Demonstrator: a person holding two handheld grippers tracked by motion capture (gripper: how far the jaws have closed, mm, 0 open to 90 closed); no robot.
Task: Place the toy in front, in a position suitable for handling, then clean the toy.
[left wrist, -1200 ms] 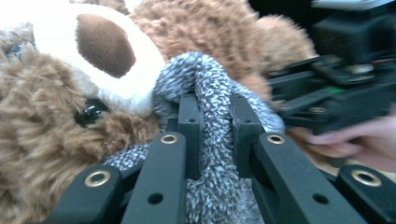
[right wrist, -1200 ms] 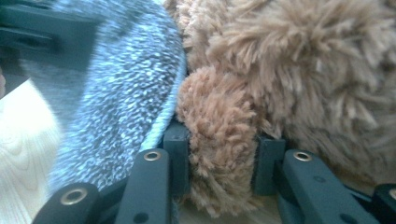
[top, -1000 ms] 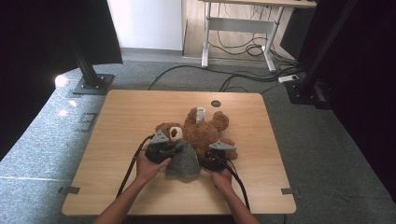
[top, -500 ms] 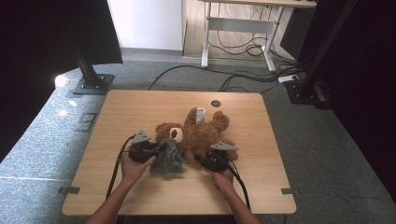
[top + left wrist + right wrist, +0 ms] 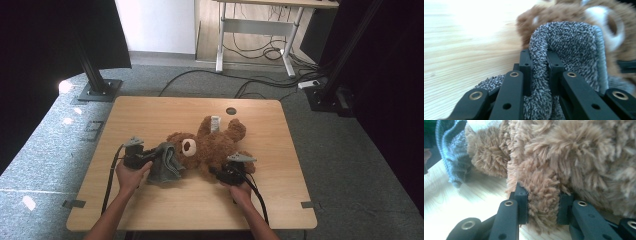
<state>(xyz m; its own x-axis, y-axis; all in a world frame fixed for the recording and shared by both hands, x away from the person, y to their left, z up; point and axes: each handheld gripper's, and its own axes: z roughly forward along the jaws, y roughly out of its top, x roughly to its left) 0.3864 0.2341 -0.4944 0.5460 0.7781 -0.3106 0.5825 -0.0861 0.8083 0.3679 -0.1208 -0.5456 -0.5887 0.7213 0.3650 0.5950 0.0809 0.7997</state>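
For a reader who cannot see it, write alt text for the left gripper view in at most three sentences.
The left gripper pinches a fold of grey knitted cloth between its two black jaws, seen close up. Behind the cloth lies a blurred brown teddy bear with a pale muzzle. Light wooden table stretches away at the left.

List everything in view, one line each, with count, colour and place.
bear: 1, brown, on its back at table centre
cloth: 1, grey, by the bear's head, pinched in the left tool
tag: 1, white, on the bear's far side
table: 1, light wood, centre
desk: 1, white-legged, beyond the table
cables: several, black, on the floor
left tool: 1, black, shut on the cloth
right tool: 1, black, shut on a bear limb
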